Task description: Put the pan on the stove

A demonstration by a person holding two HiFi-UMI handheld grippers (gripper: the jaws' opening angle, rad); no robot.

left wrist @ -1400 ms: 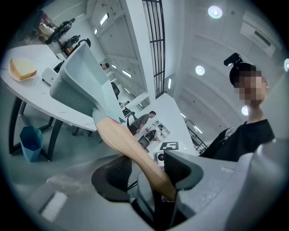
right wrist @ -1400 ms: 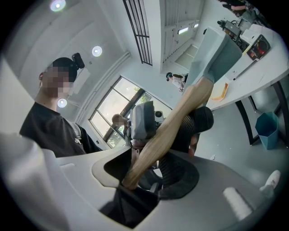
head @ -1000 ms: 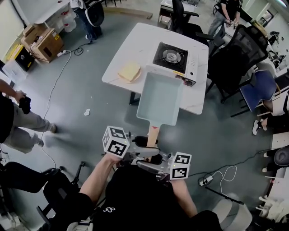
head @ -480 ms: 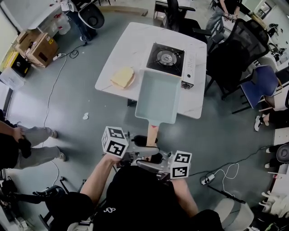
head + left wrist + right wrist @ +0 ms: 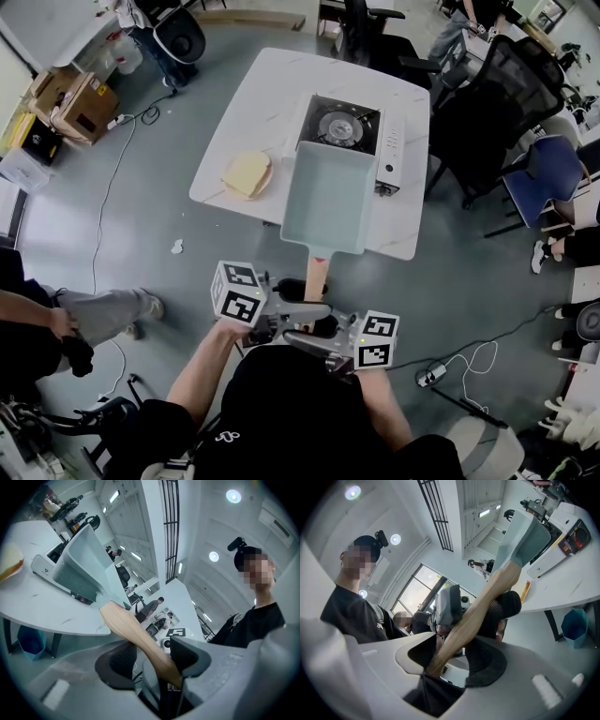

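Nearer now, our pan [image 5: 330, 197] reaches the stove [image 5: 342, 127]; left tool [image 5: 154, 658] and right tool [image 5: 454, 646] clamp its handle [image 5: 316, 275]; lowering remains.

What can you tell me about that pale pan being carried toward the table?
The pan is a deep rectangular tray shape in a pale blue-green, matte and smooth, with straight walls and nothing inside. A light wooden handle sticks out from its near end. The left gripper and the right gripper both clamp that handle, holding the pan level in the air. It hangs over the near edge of the white table, its far end by the front of the stove, not yet set on the burner.
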